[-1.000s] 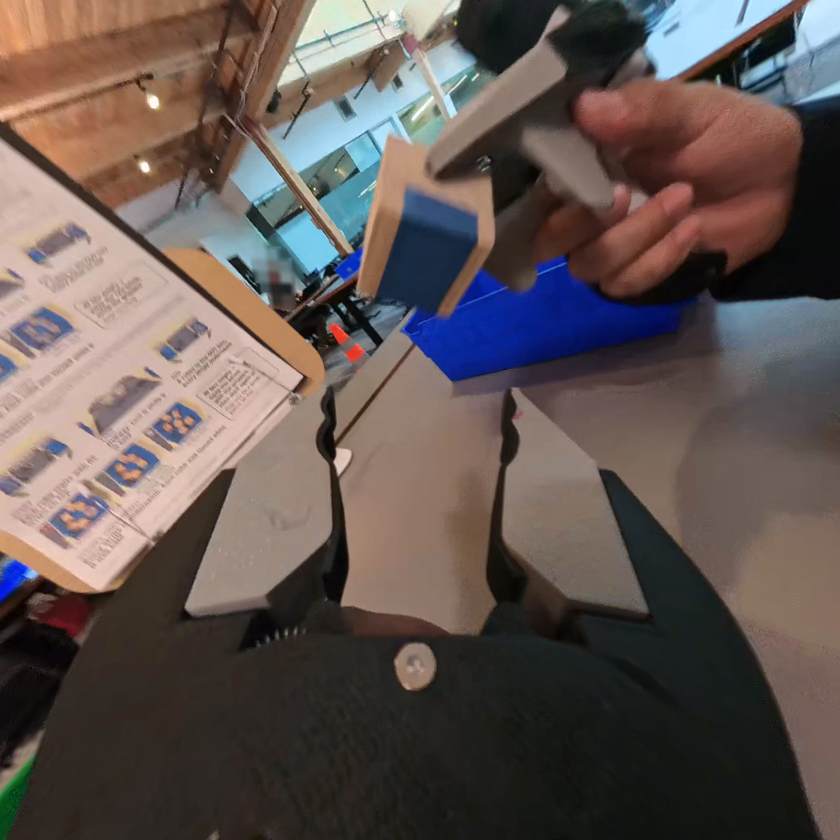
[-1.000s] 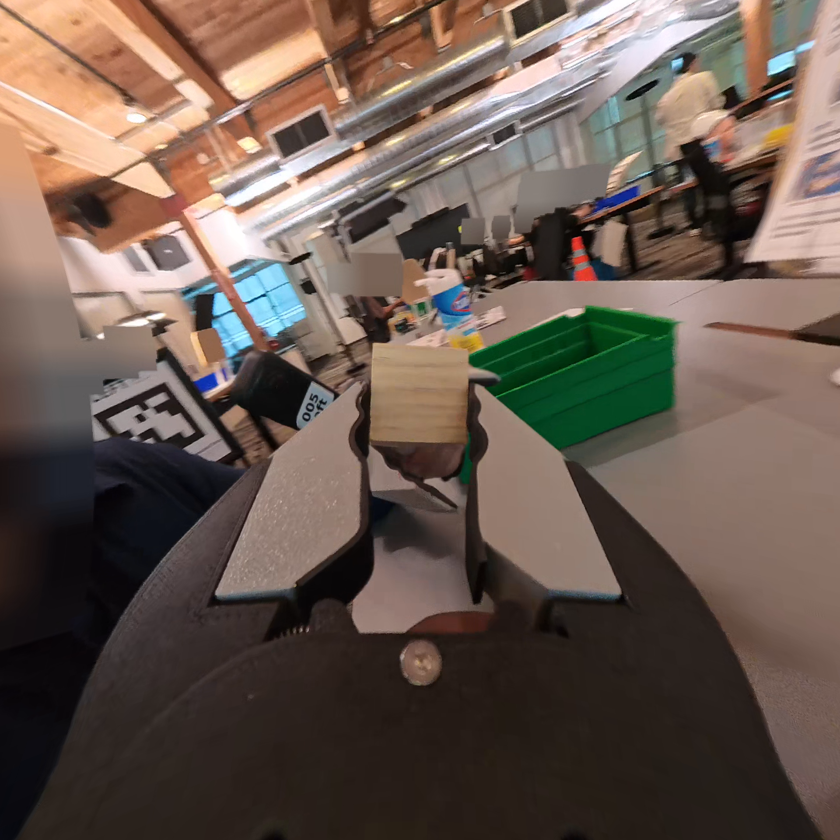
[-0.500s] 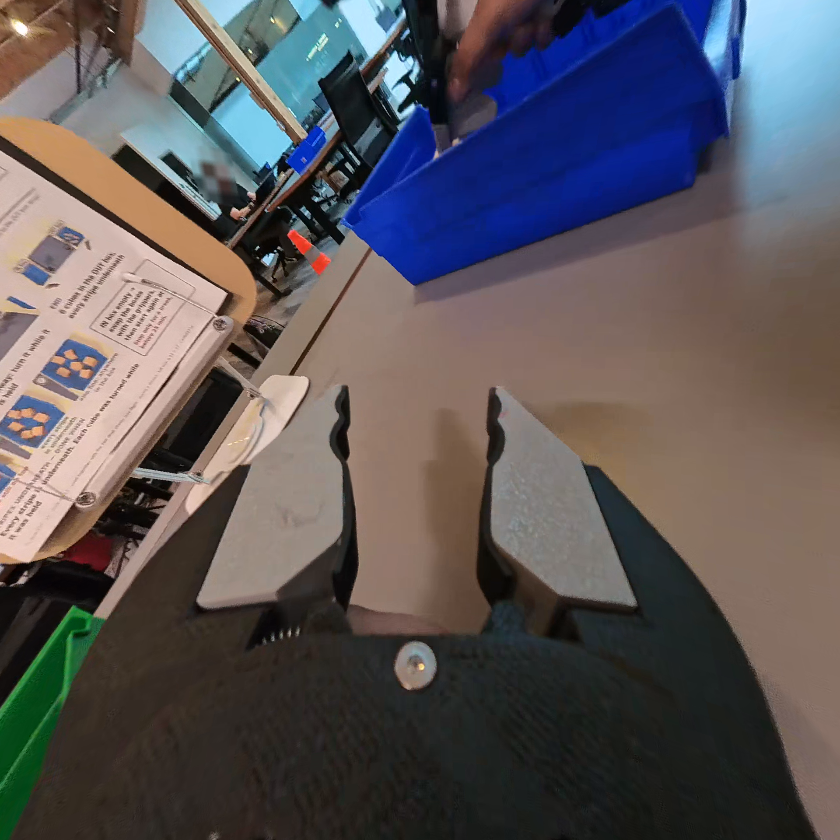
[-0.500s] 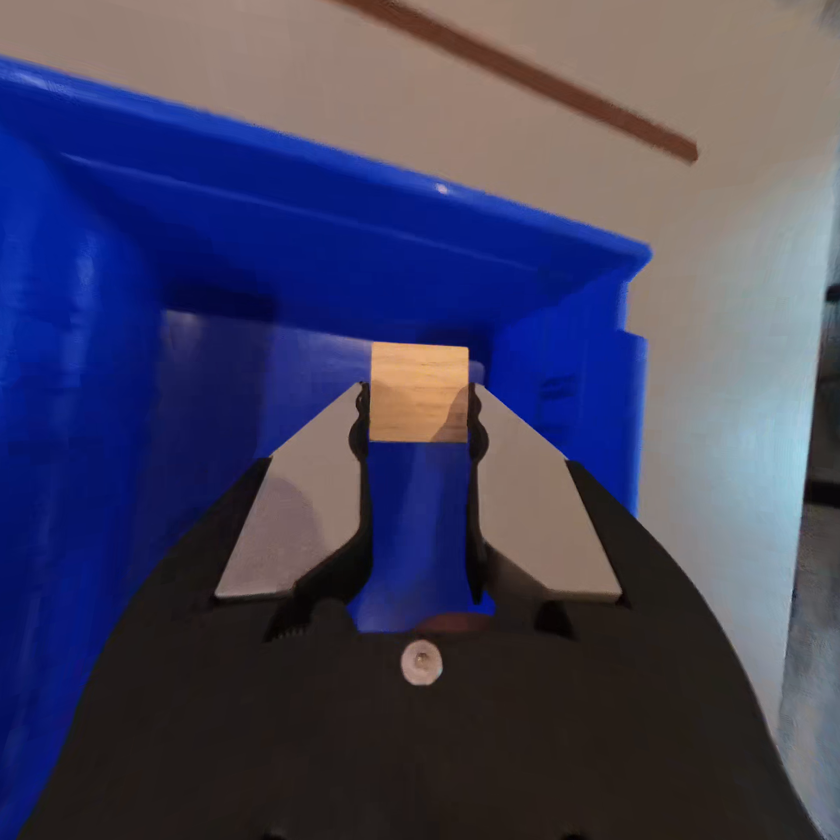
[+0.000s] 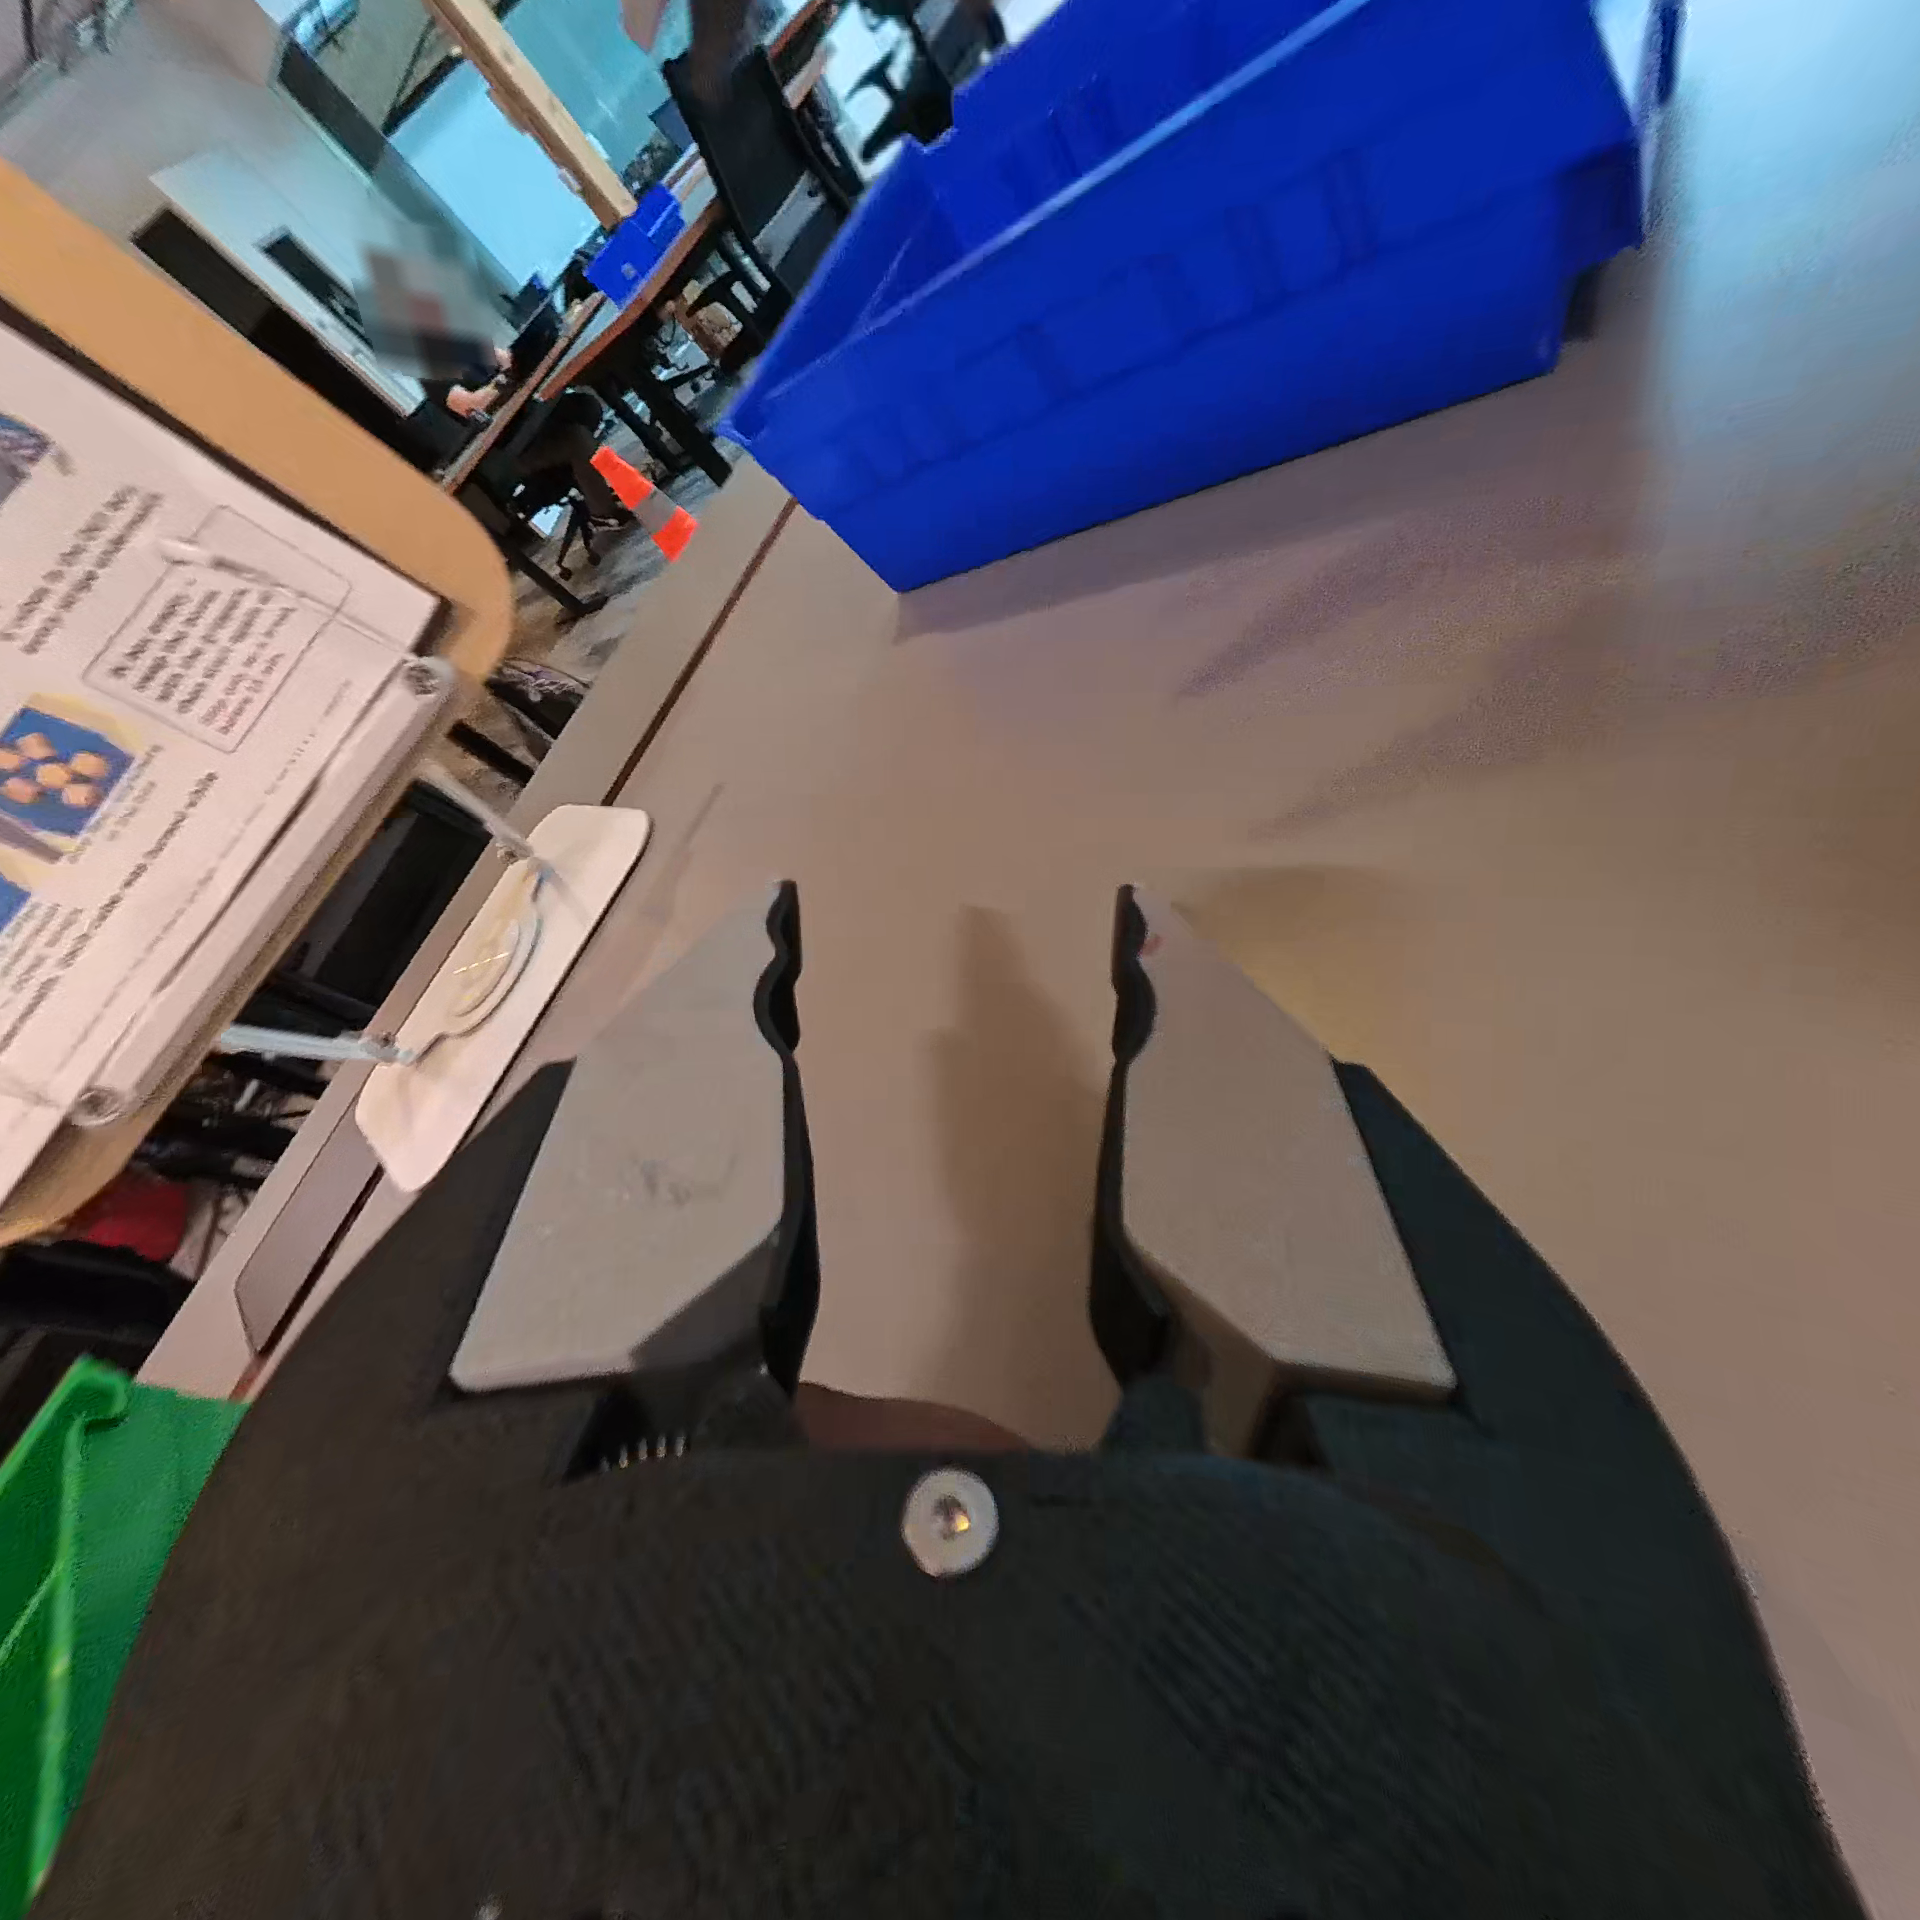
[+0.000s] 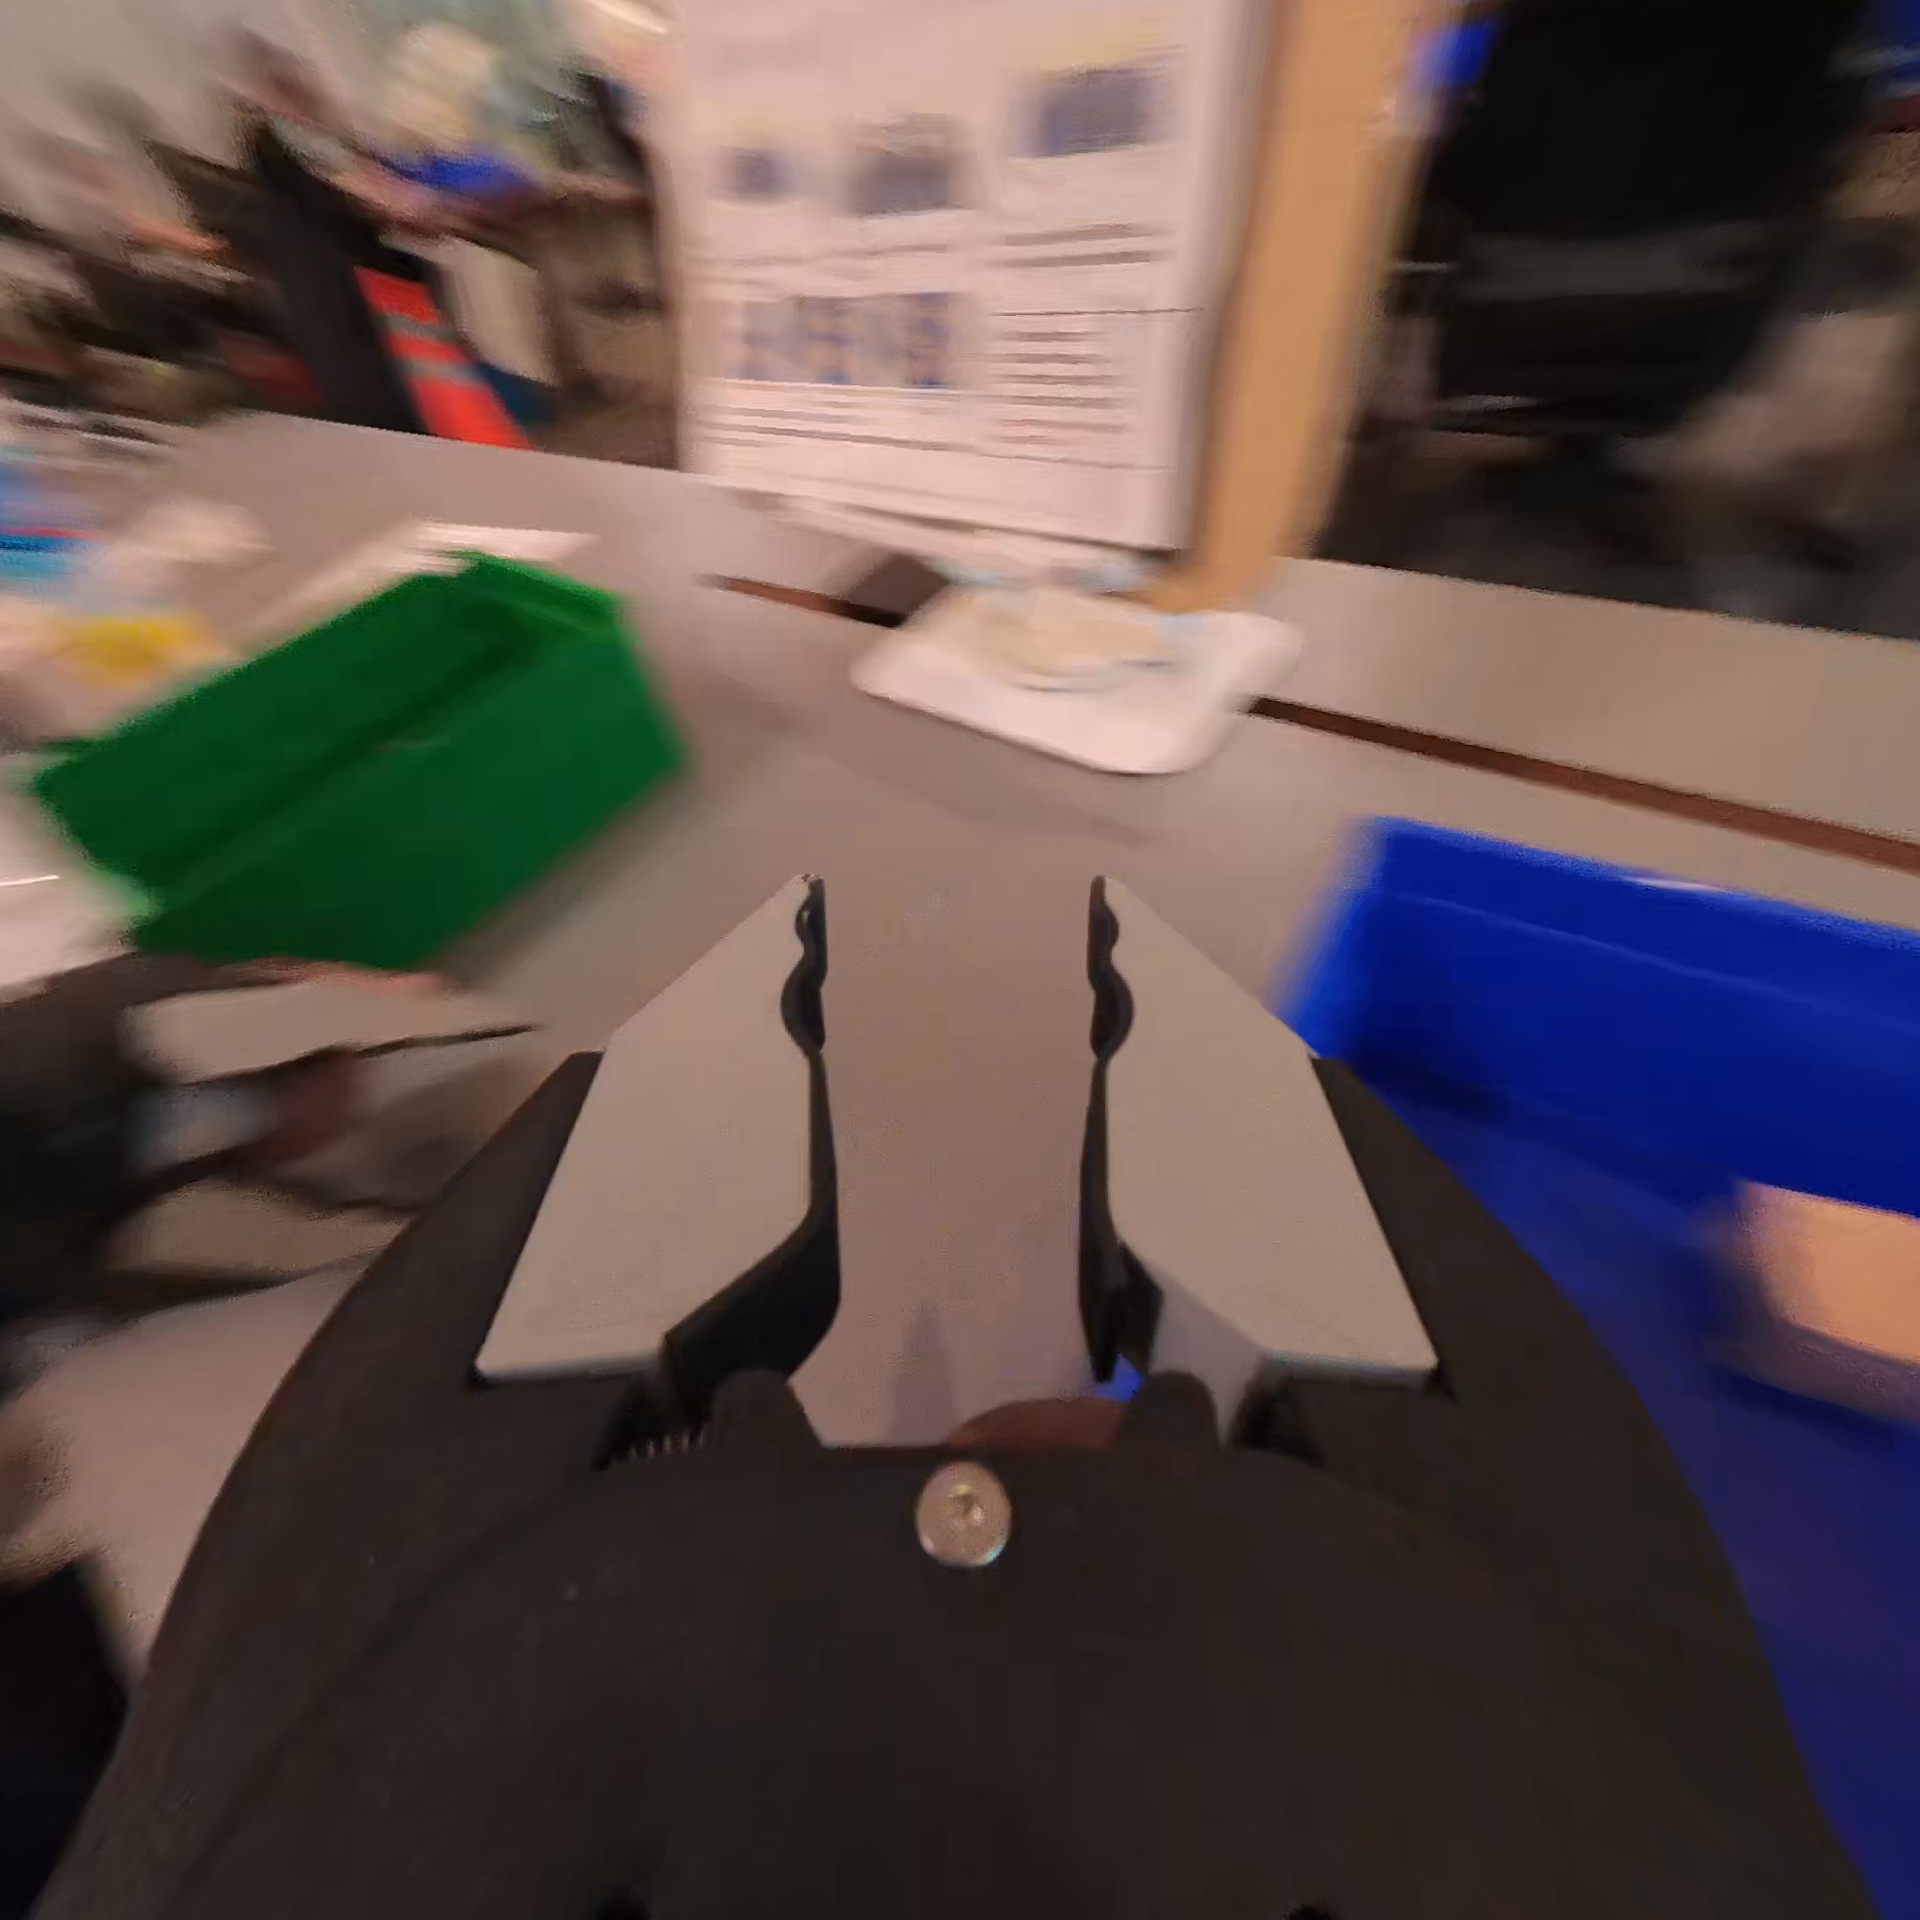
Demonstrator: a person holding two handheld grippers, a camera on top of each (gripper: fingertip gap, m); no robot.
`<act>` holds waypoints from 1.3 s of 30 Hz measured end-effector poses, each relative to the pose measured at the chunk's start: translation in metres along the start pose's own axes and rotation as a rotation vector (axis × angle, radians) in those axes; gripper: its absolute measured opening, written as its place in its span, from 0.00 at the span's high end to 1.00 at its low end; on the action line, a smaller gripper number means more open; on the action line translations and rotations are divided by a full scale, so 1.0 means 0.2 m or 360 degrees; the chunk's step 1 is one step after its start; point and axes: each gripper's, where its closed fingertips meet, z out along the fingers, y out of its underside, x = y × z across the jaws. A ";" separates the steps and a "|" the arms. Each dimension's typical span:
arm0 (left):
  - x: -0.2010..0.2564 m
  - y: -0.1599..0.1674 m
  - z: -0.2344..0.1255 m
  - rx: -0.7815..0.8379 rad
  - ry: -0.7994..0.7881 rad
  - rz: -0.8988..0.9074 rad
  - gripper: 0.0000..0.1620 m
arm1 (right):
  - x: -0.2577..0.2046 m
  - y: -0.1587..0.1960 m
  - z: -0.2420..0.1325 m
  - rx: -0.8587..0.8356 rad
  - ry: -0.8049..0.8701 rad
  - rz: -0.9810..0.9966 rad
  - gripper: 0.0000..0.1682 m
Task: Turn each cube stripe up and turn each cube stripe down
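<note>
Progress: can't call it from these views; neither gripper carries a cube, so at best we're between cubes, and how many are turned isn't visible. Big picture first: open workshop room, desks, chairs, an orange cone point(image 5: 646, 506) on the floor, right wrist view heavily motion-blurred. Grey table point(image 5: 1351, 831) holds the blue bin point(image 5: 1195, 343), well ahead of the left gripper point(image 5: 951, 914), and a green bin point(image 6: 364, 758) off to the side. Instruction board point(image 5: 187, 665) stands at the table edge on a white base point(image 5: 509, 987). Right gripper point(image 6: 956, 904): jaws apart, empty; left likewise. Cube: a tan blur point(image 6: 1829, 1278) inside the blue bin is likely one; stripe side unreadable.
</note>
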 end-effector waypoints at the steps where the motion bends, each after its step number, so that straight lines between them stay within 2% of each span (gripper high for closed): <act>1: -0.02 -0.03 -0.04 0.0013 -0.0022 -0.0031 0.64 | -0.19 0.06 0.04 -0.0001 -0.0258 0.0053 0.70; 2: -0.03 -0.08 -0.10 0.0055 -0.0026 -0.0070 0.64 | -0.36 0.13 0.07 -0.0054 -0.0493 0.0101 0.66; 3: -0.05 -0.14 -0.18 0.0108 -0.0009 -0.0119 0.65 | -0.46 0.21 0.11 -0.0148 -0.0591 0.0063 0.66; 4: -0.07 -0.18 -0.27 0.0138 0.0013 -0.0172 0.66 | -0.50 0.25 0.13 -0.0208 -0.0541 -0.0097 0.65; 5: -0.10 -0.22 -0.36 0.0143 0.0029 -0.0221 0.66 | -0.51 0.22 0.13 -0.0144 -0.0424 -0.0288 0.67; 6: -0.15 -0.24 -0.45 0.0140 0.0032 -0.0262 0.66 | -0.54 0.15 0.10 -0.0014 -0.0333 -0.0486 0.74; 7: -0.20 -0.25 -0.54 0.0126 0.0017 -0.0298 0.66 | -0.57 0.07 0.06 0.0099 -0.0248 -0.0639 0.86; 8: -0.27 -0.24 -0.62 0.0092 -0.0019 -0.0329 0.66 | -0.58 0.00 0.02 0.0185 -0.0186 -0.0704 0.91; 9: -0.34 -0.21 -0.69 0.0039 -0.0077 -0.0359 0.66 | -0.60 -0.05 -0.01 0.0207 -0.0174 -0.0673 0.89; 11: -0.48 -0.09 -0.79 -0.0098 -0.0195 -0.0406 0.65 | -0.64 -0.06 -0.02 0.0139 -0.0297 -0.0525 0.76; 16: -0.69 0.39 -0.88 -0.0538 -0.0398 -0.0581 0.67 | -0.61 0.02 0.02 0.0119 -0.0331 -0.0368 0.72; 20: -0.64 0.77 -0.83 -0.0933 -0.0208 -0.0806 0.65 | -0.69 0.17 0.09 0.0033 -0.0373 -0.0419 0.70; 22: -0.60 0.85 -0.82 -0.1025 -0.0119 -0.0891 0.64 | -0.70 0.24 0.13 -0.0024 -0.0356 -0.0465 0.70; 25: -0.56 0.88 -0.77 -0.1045 -0.0062 -0.0921 0.64 | -0.71 0.29 0.17 -0.0068 -0.0369 -0.0477 0.69; 30: -0.49 1.06 -0.71 -0.1293 0.0010 -0.0835 0.69 | -0.74 0.33 0.21 -0.0105 -0.0478 -0.0369 0.70; 34: -0.57 1.03 -0.71 -0.1211 -0.0005 -0.0801 0.72 | -0.75 0.41 0.22 -0.0161 -0.0546 -0.0324 0.70; 39: -0.77 0.72 -0.82 -0.0795 -0.0291 -0.0621 0.72 | -0.86 0.47 0.22 -0.0211 -0.0852 -0.0096 0.66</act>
